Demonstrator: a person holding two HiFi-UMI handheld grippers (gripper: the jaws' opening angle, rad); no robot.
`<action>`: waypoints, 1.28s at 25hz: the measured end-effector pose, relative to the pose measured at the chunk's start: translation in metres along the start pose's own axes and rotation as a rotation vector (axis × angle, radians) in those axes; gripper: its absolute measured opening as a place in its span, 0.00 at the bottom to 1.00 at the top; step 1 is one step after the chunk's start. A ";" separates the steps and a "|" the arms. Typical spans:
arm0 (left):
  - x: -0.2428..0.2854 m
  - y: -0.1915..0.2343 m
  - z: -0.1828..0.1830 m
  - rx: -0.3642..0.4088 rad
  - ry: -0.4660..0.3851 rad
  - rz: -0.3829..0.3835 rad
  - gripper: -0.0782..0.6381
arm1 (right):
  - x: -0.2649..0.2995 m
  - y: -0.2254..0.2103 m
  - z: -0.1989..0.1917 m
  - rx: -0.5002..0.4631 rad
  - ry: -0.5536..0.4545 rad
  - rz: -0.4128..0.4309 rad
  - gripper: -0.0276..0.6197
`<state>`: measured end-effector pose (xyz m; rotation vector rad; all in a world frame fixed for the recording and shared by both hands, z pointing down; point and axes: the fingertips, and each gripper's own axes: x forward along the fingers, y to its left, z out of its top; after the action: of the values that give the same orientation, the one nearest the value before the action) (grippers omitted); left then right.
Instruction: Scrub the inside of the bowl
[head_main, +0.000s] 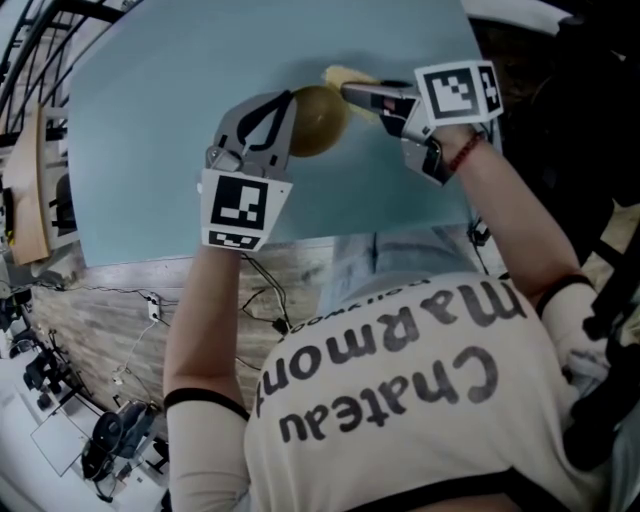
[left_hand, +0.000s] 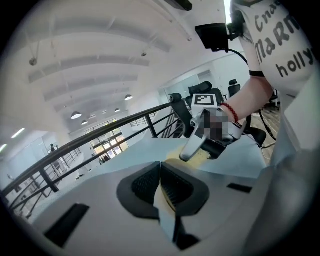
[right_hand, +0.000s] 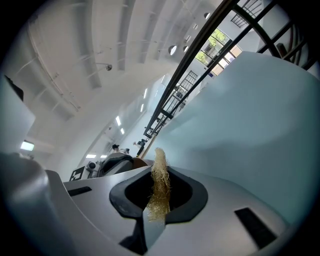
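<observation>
Head view showed the left tongs (head_main: 285, 125) pinching the rim of the bowl (head_main: 320, 122) over the tabletop (head_main: 200, 70), the right tongs (head_main: 350, 92) pinching a scrubber (head_main: 345, 74) just beside it, so the inside scrubbing looked not yet finished.

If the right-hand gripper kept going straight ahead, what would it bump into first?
The right gripper's scrubber would probably meet the bowl first, though depth is unclear.

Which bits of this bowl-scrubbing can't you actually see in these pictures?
- Inside of the bowl: tiny in head view; the left gripper blocks it with its own jaws in its view.
- Where the scrubber touches: head view, right gripper covers it.
- The bowl, right gripper view: mostly behind the left gripper.
</observation>
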<state>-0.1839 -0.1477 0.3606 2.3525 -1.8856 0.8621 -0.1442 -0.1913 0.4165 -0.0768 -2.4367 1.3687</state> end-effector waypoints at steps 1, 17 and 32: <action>0.000 0.002 -0.001 -0.032 0.000 0.008 0.12 | -0.001 -0.002 -0.003 0.006 0.004 -0.010 0.14; -0.004 0.037 -0.021 -0.419 -0.029 0.144 0.12 | 0.008 -0.010 -0.029 -0.041 0.067 -0.035 0.14; -0.008 0.067 -0.044 -0.641 -0.060 0.227 0.12 | 0.039 -0.002 -0.059 -0.065 0.195 -0.039 0.14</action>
<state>-0.2640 -0.1442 0.3729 1.8184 -2.0700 0.1363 -0.1621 -0.1359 0.4568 -0.1696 -2.3075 1.2053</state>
